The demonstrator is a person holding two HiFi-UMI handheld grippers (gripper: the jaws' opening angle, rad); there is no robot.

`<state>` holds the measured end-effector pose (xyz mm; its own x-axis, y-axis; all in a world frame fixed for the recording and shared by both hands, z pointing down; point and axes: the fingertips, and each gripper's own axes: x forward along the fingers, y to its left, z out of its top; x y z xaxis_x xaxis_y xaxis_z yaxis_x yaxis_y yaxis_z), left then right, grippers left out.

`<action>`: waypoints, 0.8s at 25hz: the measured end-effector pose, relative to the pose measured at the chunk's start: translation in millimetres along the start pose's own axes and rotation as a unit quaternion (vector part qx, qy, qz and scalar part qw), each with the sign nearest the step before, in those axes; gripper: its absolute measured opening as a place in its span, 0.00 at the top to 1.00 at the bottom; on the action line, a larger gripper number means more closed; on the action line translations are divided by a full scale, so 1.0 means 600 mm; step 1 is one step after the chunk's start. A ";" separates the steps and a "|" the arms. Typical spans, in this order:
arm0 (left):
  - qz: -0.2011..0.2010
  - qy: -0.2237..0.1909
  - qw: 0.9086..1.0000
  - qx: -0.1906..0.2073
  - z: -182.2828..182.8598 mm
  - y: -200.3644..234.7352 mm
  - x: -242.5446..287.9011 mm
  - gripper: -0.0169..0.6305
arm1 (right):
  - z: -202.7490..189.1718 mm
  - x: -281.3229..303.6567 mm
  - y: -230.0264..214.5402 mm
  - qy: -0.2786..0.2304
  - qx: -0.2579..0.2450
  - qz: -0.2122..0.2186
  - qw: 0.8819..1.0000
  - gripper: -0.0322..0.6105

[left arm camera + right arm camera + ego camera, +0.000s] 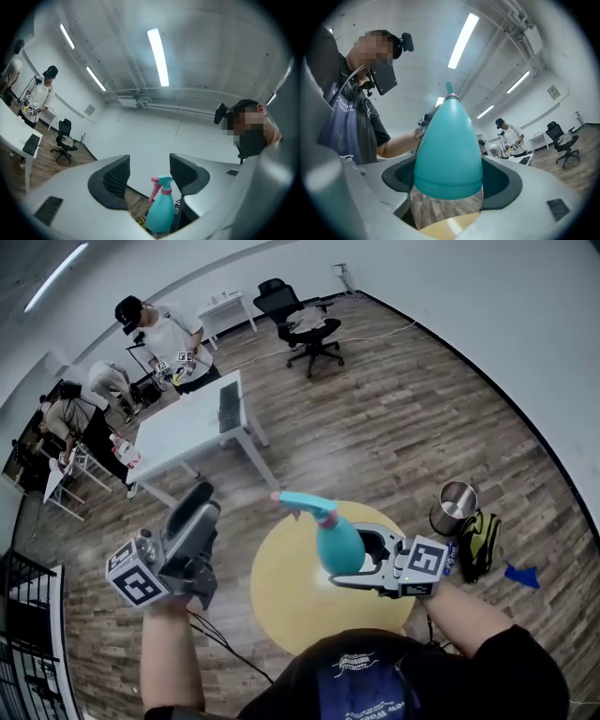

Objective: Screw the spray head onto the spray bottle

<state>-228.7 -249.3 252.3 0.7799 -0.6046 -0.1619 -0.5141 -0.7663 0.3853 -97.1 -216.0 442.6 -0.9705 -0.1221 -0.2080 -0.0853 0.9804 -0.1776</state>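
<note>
Right claw [352,557] clamped bottle [336,545] at belly; prob. light, slick, squashy plastic, best held there. Left claw [202,504] gaped empty, left of bottle.

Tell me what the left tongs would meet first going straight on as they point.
Probably the spray bottle held in the right tongs: its spray head shows low in the gap of the open left tongs. Depth is unclear; they might pass just over it toward the white wall.
</note>
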 end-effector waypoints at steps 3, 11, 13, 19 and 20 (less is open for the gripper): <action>-0.006 0.065 0.997 -0.031 -0.036 -0.031 0.028 0.52 | 0.016 -0.009 -0.024 -0.029 0.008 -0.029 0.999 0.31; -0.005 0.205 0.977 -0.056 -0.106 0.003 0.141 0.52 | -0.006 0.024 -0.084 0.026 -0.093 -0.092 0.991 0.31; 0.000 0.235 0.970 -0.065 -0.102 0.019 0.158 0.52 | -0.001 0.035 -0.087 0.041 -0.120 -0.096 0.987 0.31; -0.009 0.342 0.938 -0.061 -0.123 0.018 0.183 0.51 | 0.005 0.047 -0.093 0.059 -0.146 -0.099 0.983 0.31; -0.014 0.363 0.931 -0.042 -0.127 0.017 0.183 0.56 | 0.003 0.048 -0.094 0.061 -0.141 -0.098 0.983 0.31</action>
<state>-121.0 -307.1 307.6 0.8438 -0.2560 0.4718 -0.4845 -0.7414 0.4642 -120.1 -275.1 444.9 -0.9475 -0.3102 -0.0772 -0.3158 0.9459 0.0744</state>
